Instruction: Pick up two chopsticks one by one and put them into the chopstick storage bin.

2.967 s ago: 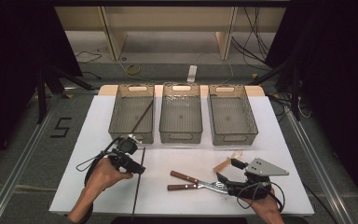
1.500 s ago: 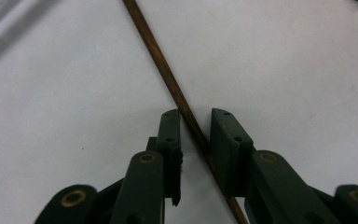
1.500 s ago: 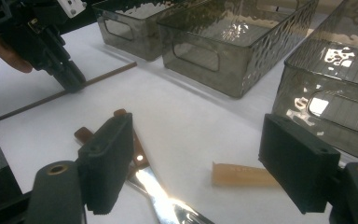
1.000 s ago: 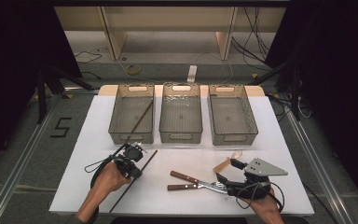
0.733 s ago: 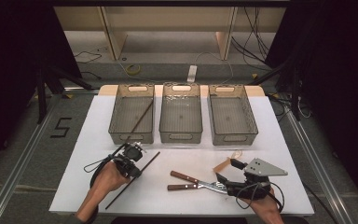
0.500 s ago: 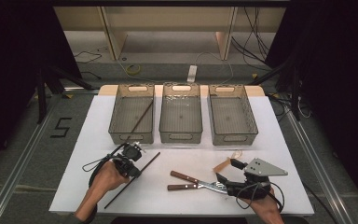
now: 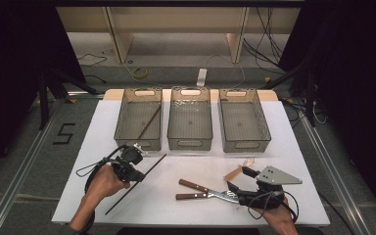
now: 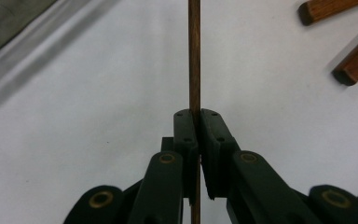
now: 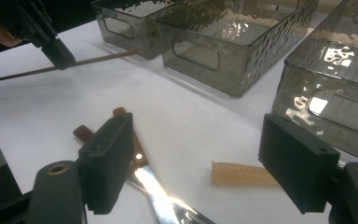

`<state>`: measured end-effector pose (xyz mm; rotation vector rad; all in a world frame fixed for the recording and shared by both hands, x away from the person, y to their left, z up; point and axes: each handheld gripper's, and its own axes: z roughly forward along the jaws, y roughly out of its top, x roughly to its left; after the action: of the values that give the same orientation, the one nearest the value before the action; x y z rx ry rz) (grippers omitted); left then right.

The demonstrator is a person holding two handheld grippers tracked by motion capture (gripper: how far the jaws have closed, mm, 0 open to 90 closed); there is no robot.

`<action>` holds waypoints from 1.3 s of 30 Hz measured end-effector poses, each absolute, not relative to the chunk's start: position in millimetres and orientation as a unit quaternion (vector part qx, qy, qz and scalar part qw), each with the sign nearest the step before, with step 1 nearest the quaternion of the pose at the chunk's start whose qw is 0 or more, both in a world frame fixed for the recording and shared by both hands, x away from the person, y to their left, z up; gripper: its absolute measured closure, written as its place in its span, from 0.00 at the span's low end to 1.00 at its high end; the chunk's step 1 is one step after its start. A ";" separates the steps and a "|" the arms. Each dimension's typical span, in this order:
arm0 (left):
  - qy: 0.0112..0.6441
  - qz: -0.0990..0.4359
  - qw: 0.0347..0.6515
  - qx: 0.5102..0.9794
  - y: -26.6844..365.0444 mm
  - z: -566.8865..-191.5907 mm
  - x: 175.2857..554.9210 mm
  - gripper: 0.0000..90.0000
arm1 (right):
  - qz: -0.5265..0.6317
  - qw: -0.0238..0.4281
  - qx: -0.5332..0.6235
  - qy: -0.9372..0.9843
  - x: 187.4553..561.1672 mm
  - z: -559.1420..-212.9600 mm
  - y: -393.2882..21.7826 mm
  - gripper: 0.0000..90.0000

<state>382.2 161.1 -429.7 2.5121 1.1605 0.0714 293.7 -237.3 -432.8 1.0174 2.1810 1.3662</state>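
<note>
Nearest the person, the right gripper [image 7: 239,182] rests at about 5 o'clock on the white table [image 7: 293,147], its jaws wide apart and holding nothing. In the right gripper view they straddle the shears [image 9: 154,184], with a tan strip [image 9: 242,174] lying just inside the right jaw. The shears' two wooden handles [image 7: 192,190] point toward 9 o'clock.

At about 8 o'clock the left gripper [image 7: 136,172] is clamped on a thin brown stick [image 7: 142,178]. The left gripper view shows the pads pressed together on the stick [image 8: 194,56]. The stick slants from 7 to 1 o'clock, its far end raised above the table.

Farther back, at 12 o'clock, three clear bins stand side by side. The left bin [image 7: 123,117] holds another stick [image 7: 149,122]; the middle bin [image 7: 190,141] and right bin [image 7: 262,117] stand beside it.
</note>
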 end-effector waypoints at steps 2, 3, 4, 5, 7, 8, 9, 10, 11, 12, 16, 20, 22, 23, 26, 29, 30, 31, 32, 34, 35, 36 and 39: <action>0.408 0.025 0.194 0.892 162.1 -424.1 381.3 0.94 | 0.486 0.187 0.363 0.773 293.7 -432.8 -237.2 0.30; 0.403 0.023 0.203 0.892 162.5 -420.5 380.7 0.94 | 0.485 0.187 0.363 0.773 293.8 -432.9 -237.3 0.30; 0.401 0.019 0.211 0.891 162.0 -417.0 379.6 0.94 | 0.485 0.186 0.362 0.774 293.8 -432.9 -237.4 0.30; 0.400 0.020 0.216 0.891 161.2 -413.8 378.9 0.94 | 0.485 0.186 0.362 0.774 293.9 -433.0 -237.3 0.30; 0.397 0.028 0.221 0.890 158.6 -408.7 377.8 0.94 | 0.484 0.187 0.362 0.774 294.0 -433.0 -237.3 0.30; 0.392 0.029 0.221 0.893 157.1 -407.0 377.8 0.94 | 0.484 0.187 0.363 0.774 294.0 -433.0 -237.3 0.30; 0.392 0.029 0.226 0.891 155.0 -405.7 377.6 0.94 | 0.486 0.188 0.363 0.773 294.2 -433.2 -237.8 0.30; 0.388 0.031 0.227 0.893 153.9 -404.3 378.5 0.94 | 0.486 0.188 0.363 0.773 294.2 -433.2 -237.8 0.30; 0.390 0.035 0.230 0.891 152.6 -402.9 379.4 0.94 | 0.486 0.188 0.363 0.773 294.3 -433.3 -238.0 0.30; 0.388 0.039 0.234 0.891 152.5 -400.5 381.2 0.94 | 0.484 0.187 0.365 0.773 294.2 -433.3 -238.0 0.30; 0.385 0.055 0.256 0.885 151.9 -386.4 387.8 0.94 | 0.484 0.187 0.363 0.773 294.5 -433.7 -237.7 0.30; 0.386 0.070 0.277 0.877 152.9 -371.7 396.9 0.94 | 0.482 0.187 0.366 0.773 295.2 -434.2 -238.3 0.30; 0.390 0.073 0.283 0.873 155.0 -366.8 405.0 0.94 | 0.483 0.187 0.366 0.773 295.1 -434.1 -238.4 0.30; 0.393 0.075 0.285 0.871 156.6 -364.6 410.6 0.94 | 0.484 0.187 0.366 0.773 294.6 -433.9 -238.4 0.30; 0.403 0.083 0.293 0.863 160.4 -360.0 421.3 0.94 | 0.484 0.187 0.365 0.773 294.6 -433.9 -238.5 0.30; 0.411 0.091 0.302 0.855 165.3 -353.0 431.7 0.94 | 0.484 0.186 0.366 0.773 294.7 -433.8 -238.8 0.30; 0.413 0.094 0.304 0.853 167.4 -350.4 435.4 0.94 | 0.485 0.186 0.366 0.772 294.6 -433.7 -238.8 0.30; 0.416 0.103 0.310 0.849 169.3 -347.8 438.8 0.94 | 0.485 0.186 0.366 0.772 294.7 -433.8 -238.8 0.30; 0.420 0.112 0.320 0.842 171.9 -345.0 442.8 0.94 | 0.484 0.186 0.366 0.773 294.6 -433.6 -238.7 0.30; 0.431 0.119 0.333 0.830 177.1 -341.7 452.7 0.94 | 0.485 0.186 0.366 0.772 294.5 -433.5 -238.6 0.30; 0.435 0.121 0.336 0.826 179.3 -340.6 457.7 0.94 | 0.486 0.186 0.366 0.772 294.5 -433.5 -238.6 0.30; 0.440 0.121 0.338 0.823 180.9 -339.4 462.2 0.94 | 0.486 0.186 0.365 0.772 294.5 -433.5 -238.7 0.30; 0.449 0.131 0.344 0.814 184.1 -333.6 473.7 0.94 | 0.487 0.185 0.366 0.771 294.5 -433.4 -239.0 0.30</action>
<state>473.7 184.1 -333.6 2.1152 1.1670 0.3397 294.5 -239.0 -433.4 1.0312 2.1739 1.3711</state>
